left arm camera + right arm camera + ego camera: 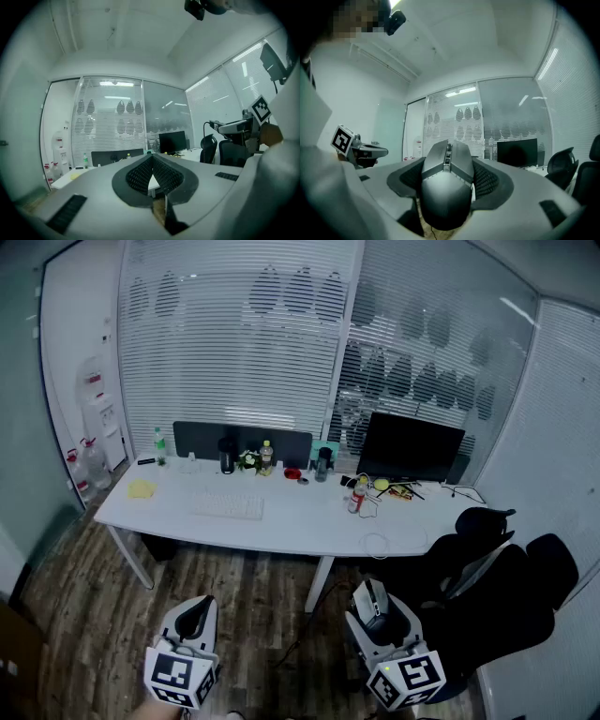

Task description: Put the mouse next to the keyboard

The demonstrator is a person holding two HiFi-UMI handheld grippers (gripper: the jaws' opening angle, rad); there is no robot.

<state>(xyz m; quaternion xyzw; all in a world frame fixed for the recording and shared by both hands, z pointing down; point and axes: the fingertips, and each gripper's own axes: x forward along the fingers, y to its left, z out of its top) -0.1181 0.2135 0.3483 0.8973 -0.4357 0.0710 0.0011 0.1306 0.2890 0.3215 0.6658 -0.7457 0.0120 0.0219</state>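
A dark grey mouse [446, 185] sits clamped between the jaws of my right gripper [447, 180], its nose pointing forward; in the head view the mouse [372, 601] shows in the right gripper [377, 607] low over the floor, in front of the desk. The white keyboard [228, 507] lies flat on the white desk [300, 526], left of centre. My left gripper [195, 617] hangs at the lower left, jaws shut with nothing between them; its ribbed pads [140, 176] meet at the tip.
On the desk stand a black monitor [410, 449], a dark screen panel [242, 441], bottles, a red can [356, 496], a yellow cloth [142, 488] and a coiled white cable [376, 544]. Black office chairs [487, 587] crowd the right. A water dispenser [98, 413] stands far left. Wood floor below.
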